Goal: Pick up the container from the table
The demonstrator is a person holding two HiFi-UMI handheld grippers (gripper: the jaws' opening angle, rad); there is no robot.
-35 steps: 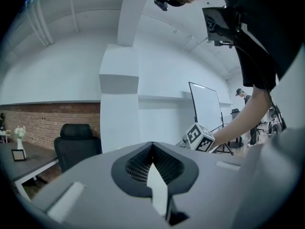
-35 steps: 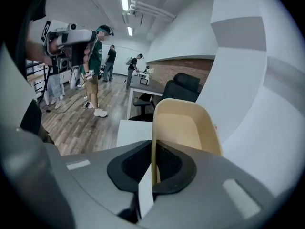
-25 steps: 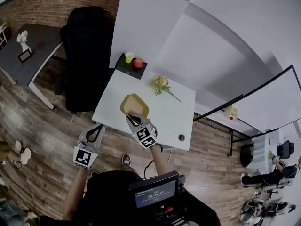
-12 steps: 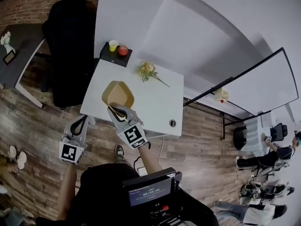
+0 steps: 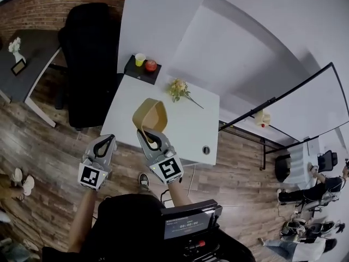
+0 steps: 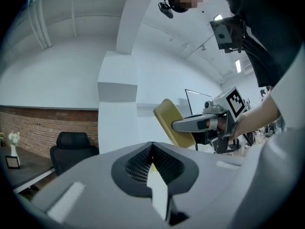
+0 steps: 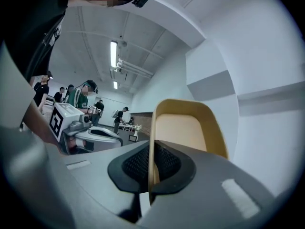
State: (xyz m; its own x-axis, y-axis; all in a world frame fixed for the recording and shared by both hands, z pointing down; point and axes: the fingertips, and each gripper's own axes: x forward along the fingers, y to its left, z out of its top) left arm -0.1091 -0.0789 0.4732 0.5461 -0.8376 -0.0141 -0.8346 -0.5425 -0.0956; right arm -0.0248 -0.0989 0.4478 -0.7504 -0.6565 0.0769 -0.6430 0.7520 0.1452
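A tan, shallow container (image 5: pixel 150 112) hangs tipped on its edge above the white table (image 5: pixel 188 130). My right gripper (image 5: pixel 143 134) is shut on its near rim. In the right gripper view the rim runs between the dark pads of the right gripper (image 7: pixel 152 165), and the container (image 7: pixel 183 130) stands up ahead of them. My left gripper (image 5: pixel 111 140) is off the table's near left corner, shut with nothing in it. In the left gripper view its jaws (image 6: pixel 152 149) meet, and the container (image 6: pixel 172 122) and the right gripper (image 6: pixel 178 125) show to the right.
A sprig of flowers (image 5: pixel 179 89) lies at the table's far side, and a small round fitting (image 5: pixel 206 150) is near its front right corner. A black stand (image 5: pixel 143 70) holds a yellow cup (image 5: pixel 140 59) and a red apple (image 5: pixel 151 65). A black chair (image 5: pixel 90 64) stands to the left.
My right gripper has risen with the container, which has gone from lying nearly flat over the table to standing on edge. The left gripper has stayed where it was.
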